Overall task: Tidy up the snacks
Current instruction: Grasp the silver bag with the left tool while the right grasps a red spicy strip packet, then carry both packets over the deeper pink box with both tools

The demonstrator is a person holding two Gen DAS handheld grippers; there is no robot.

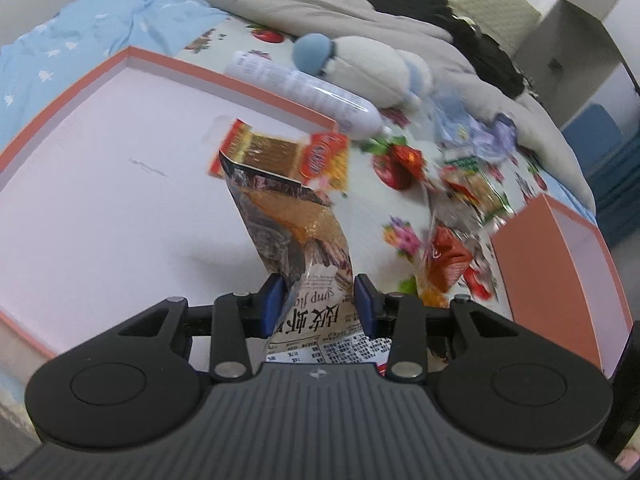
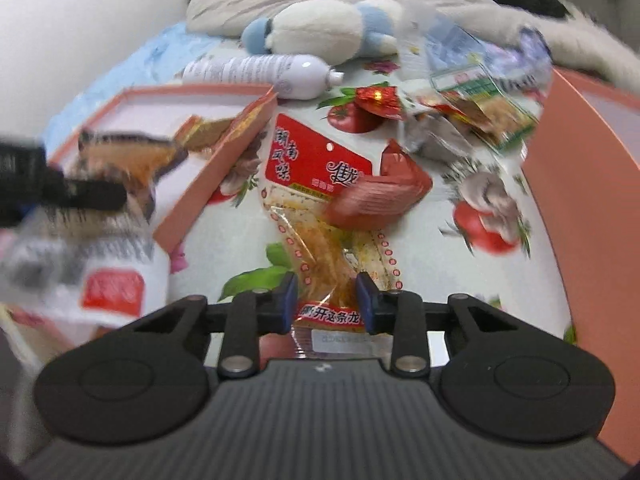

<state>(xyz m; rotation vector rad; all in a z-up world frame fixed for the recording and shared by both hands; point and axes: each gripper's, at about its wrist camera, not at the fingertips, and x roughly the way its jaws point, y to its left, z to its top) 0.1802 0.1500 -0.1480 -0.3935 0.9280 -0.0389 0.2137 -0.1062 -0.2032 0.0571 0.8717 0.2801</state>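
Observation:
My left gripper (image 1: 320, 300) is shut on a newspaper-print shrimp snack bag (image 1: 296, 224) and holds it over the pink interior of the large salmon box lid (image 1: 100, 184). A red and gold snack packet (image 1: 280, 152) lies inside that lid near its far right corner. My right gripper (image 2: 326, 300) is shut on a clear snack packet with a red label (image 2: 320, 168), above the flowered bedsheet. A small red wrapped snack (image 2: 376, 196) lies beside it. The left gripper and its bag show blurred at the left of the right wrist view (image 2: 100, 160).
A second salmon box (image 1: 560, 264) stands at the right. Several loose snack packets (image 1: 472, 184) lie on the flowered sheet between the boxes. A white bottle (image 1: 304, 92), a plush toy (image 1: 360, 68) and a grey quilt (image 1: 280, 8) lie behind.

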